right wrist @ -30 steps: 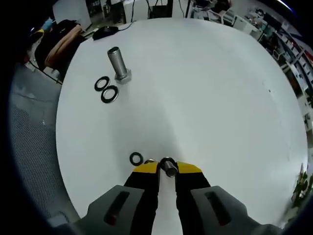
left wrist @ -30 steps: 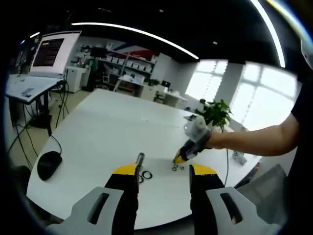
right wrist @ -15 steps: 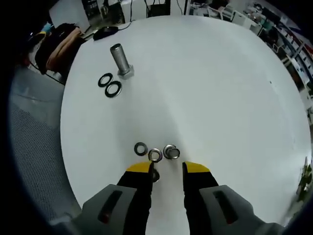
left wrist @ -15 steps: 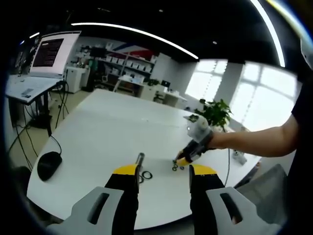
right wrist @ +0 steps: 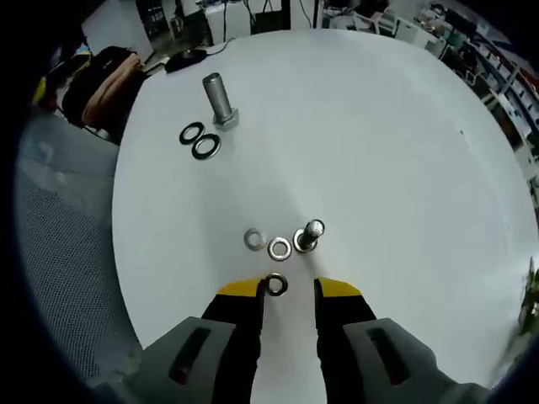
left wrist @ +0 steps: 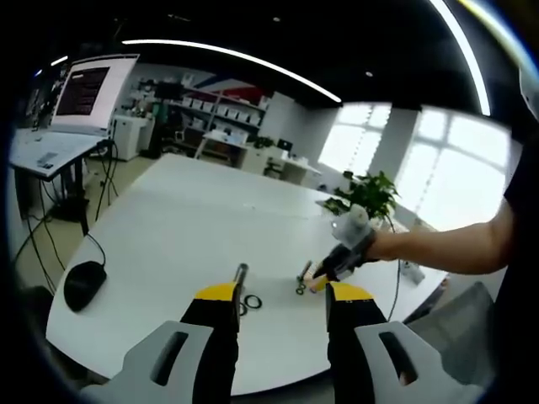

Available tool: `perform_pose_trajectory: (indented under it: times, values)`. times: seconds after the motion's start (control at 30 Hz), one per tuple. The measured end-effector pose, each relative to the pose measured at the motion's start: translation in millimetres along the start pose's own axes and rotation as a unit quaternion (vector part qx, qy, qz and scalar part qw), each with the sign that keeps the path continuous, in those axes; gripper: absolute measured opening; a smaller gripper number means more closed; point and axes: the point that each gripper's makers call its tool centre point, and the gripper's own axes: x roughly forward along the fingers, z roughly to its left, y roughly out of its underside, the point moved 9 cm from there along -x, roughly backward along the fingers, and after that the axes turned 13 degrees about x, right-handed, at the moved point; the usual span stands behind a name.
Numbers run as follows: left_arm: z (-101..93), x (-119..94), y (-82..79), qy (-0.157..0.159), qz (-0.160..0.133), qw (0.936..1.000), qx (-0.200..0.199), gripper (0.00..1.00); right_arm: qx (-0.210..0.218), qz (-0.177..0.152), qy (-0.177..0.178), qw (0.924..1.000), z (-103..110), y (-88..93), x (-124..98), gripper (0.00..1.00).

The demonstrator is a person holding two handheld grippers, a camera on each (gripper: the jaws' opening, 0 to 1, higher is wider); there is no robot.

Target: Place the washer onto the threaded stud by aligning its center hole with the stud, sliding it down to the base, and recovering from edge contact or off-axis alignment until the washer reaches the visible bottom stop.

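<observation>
Computer mouse (left wrist: 84, 283), monitor (left wrist: 91, 88), potted plant (left wrist: 370, 195).

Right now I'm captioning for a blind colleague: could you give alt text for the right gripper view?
An open hand-held gripper hovers over a white table, a washer between its tips. Just beyond stand a small stud and two more washers; farther off, a larger bolt with two dark rings.

Right gripper (right wrist: 288, 290) with jaws apart above a white table (right wrist: 379, 143), a washer (right wrist: 275, 284) between the tips; beyond, two washers (right wrist: 268, 246) beside an upright small stud (right wrist: 308, 236); farther off, a large bolt (right wrist: 219, 99) with two dark washers (right wrist: 200, 140).
</observation>
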Motion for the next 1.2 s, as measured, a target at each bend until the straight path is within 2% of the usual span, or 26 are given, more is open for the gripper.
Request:
perform_pose_trajectory:
  times: [0.27,0.57,0.67,0.77,1.07,1.2]
  values:
    - [0.1,0,0.0,0.000,0.000,1.0000,0.000,0.38,-0.005,0.003,-0.004,1.0000,7,4.9,5,0.25]
    - [0.3,0,-0.2,-0.001,-0.001,1.0000,0.000,0.39,-0.017,0.006,0.007,0.9998,9,5.1,6,0.24]
    - [0.5,0,-0.1,-0.001,0.000,1.0000,0.001,0.39,-0.030,0.004,0.003,0.9995,12,6.8,6,0.20]
    - [0.3,0,0.1,0.000,0.000,1.0000,0.000,0.39,-0.017,-0.001,0.010,0.9998,11,6.9,6,0.16]
    - [0.2,0,0.0,0.002,0.000,1.0000,0.002,0.39,-0.027,-0.002,0.012,0.9996,12,7.1,5,0.14]
    - [0.1,0,-0.2,0.003,0.000,1.0000,0.002,0.39,-0.016,-0.010,0.011,0.9998,12,7.7,2,0.14]
